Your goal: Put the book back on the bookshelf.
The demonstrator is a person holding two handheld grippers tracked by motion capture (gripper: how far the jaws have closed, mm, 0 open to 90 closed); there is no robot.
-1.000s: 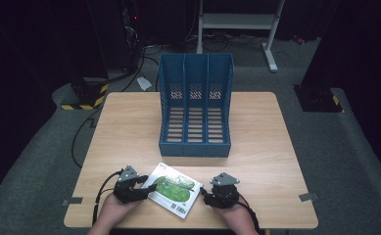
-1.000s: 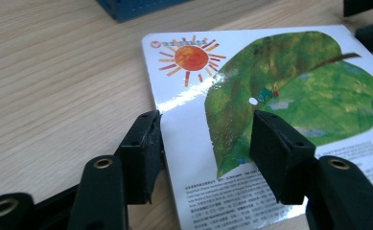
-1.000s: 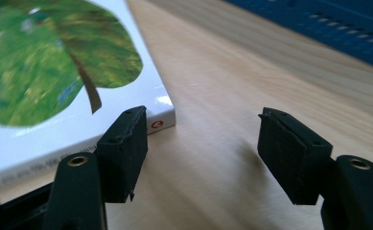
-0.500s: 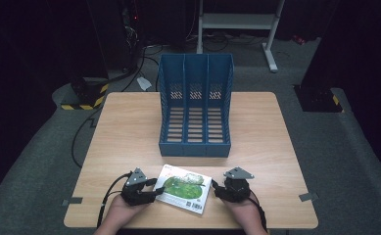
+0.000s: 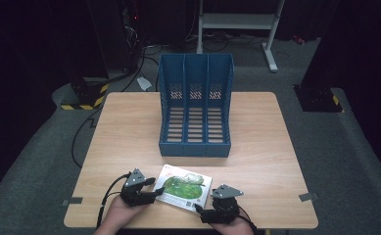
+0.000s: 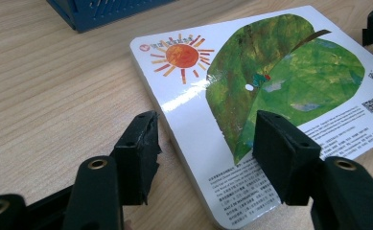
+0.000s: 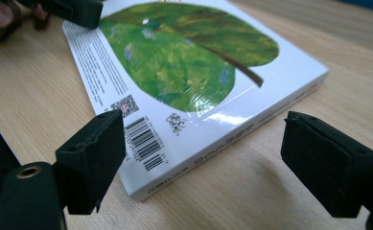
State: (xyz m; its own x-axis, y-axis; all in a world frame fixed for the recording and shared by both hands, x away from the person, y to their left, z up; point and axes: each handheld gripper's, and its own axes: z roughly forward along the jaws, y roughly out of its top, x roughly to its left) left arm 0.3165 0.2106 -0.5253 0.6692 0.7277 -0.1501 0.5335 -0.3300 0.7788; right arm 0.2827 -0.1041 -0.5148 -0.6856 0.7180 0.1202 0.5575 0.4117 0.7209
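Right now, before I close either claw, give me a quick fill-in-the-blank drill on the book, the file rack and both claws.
1. The book lies ____ on the table, back cover up.
2. The blue file rack has ____ compartments, all without papers.
3. The cover shows a big green leaf and an orange ____ near one corner.
4. The left claw and right claw both stand ____, gripping nothing.

Missing words: flat; three; sun; open
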